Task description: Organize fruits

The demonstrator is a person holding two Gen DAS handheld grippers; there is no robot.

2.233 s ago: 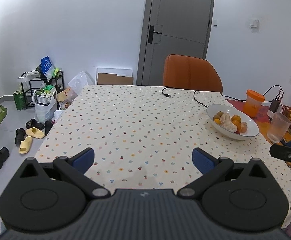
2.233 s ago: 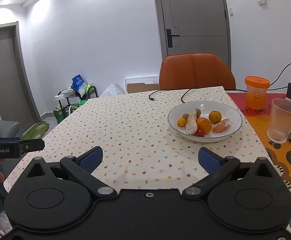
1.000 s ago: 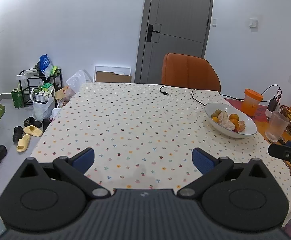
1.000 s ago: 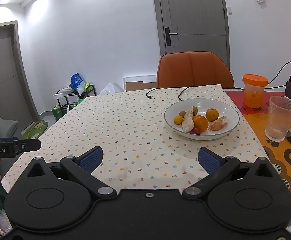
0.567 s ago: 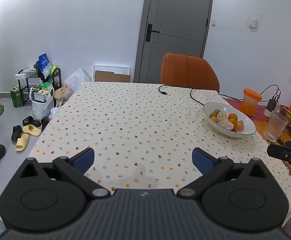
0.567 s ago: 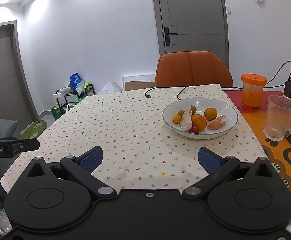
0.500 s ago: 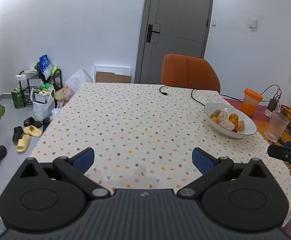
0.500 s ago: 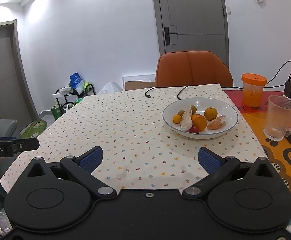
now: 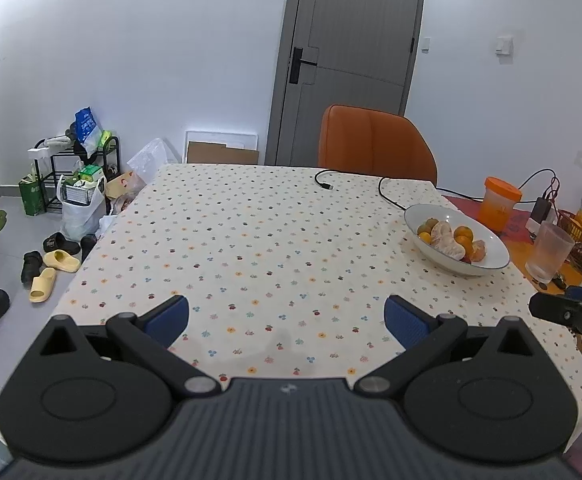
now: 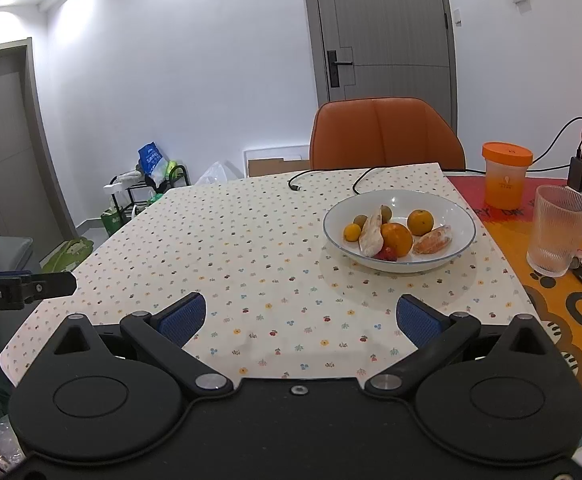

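Worktop (image 10: 251,248): one. White bowl (image 10: 443,258): one, right of centre, holding the fruits (image 10: 397,236), about eight counted, some overlapping.

Left gripper (image 9: 287,316) and right gripper (image 10: 301,316): jaws wide apart, empty, over the near edge, well short of the bowl.

Risks: round fruit rolling off; ribbed glass (image 10: 559,232) near the bowl toppling; peeled segments crushing under the pads.

A shallow white bowl (image 10: 457,216) with a thin dark rim sits on the worktop's dotted cloth, holding the fruit. Inside lie a large orange (image 10: 397,239) at the centre, a smaller orange (image 10: 420,222) behind it, two peeled citrus pieces (image 10: 371,233), a small yellow fruit (image 10: 351,232), brownish-green fruits (image 10: 385,212) and a red one (image 10: 387,255) at the front.
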